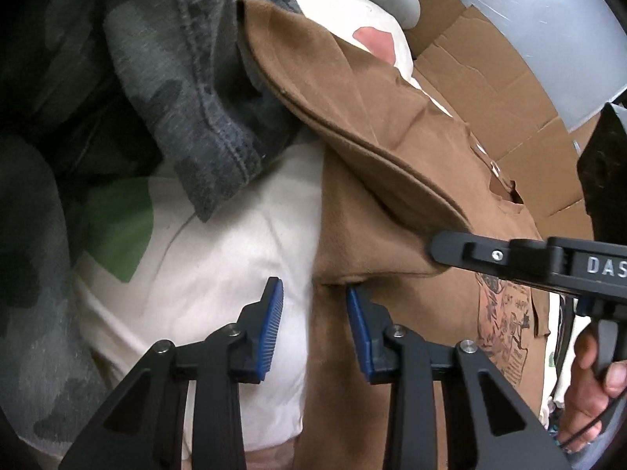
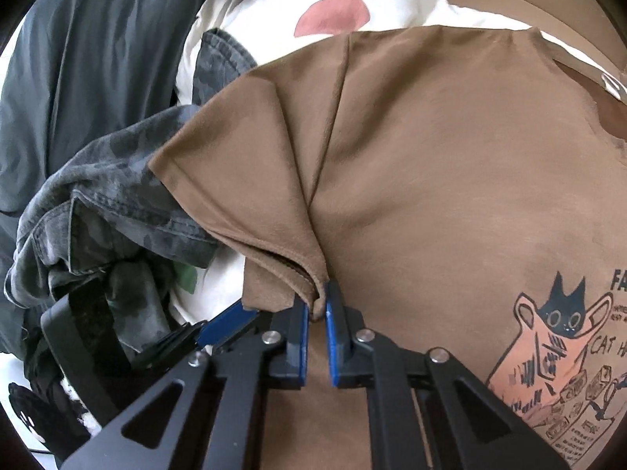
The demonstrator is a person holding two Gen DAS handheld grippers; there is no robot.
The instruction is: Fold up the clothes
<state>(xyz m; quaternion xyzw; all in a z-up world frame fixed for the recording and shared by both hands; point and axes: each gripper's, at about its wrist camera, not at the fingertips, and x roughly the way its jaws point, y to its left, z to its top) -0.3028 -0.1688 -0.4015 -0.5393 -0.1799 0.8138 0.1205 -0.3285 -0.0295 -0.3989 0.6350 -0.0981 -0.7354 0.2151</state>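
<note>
Your right gripper (image 2: pixel 317 305) is pinched shut on a fold of the brown T-shirt (image 2: pixel 431 156), right where the sleeve hem meets the body; the cloth bunches into a small ridge between the blue pads (image 2: pixel 301 337). How deep the fabric runs into the jaws is hidden behind the fingers.

Your left gripper (image 1: pixel 313 297) stands partly open, its pads (image 1: pixel 274 321) astride the shirt's side edge, one over the white printed cloth (image 1: pixel 203 274), the other seemingly just touching the brown hem, though blur makes that uncertain.

The shirt lies front up, its cat print (image 2: pixel 556 360) cut off at the frame edge. A camouflage garment (image 2: pixel 117 203) is beside the sleeve, and flattened cardboard (image 1: pixel 490 78) lies beyond.
</note>
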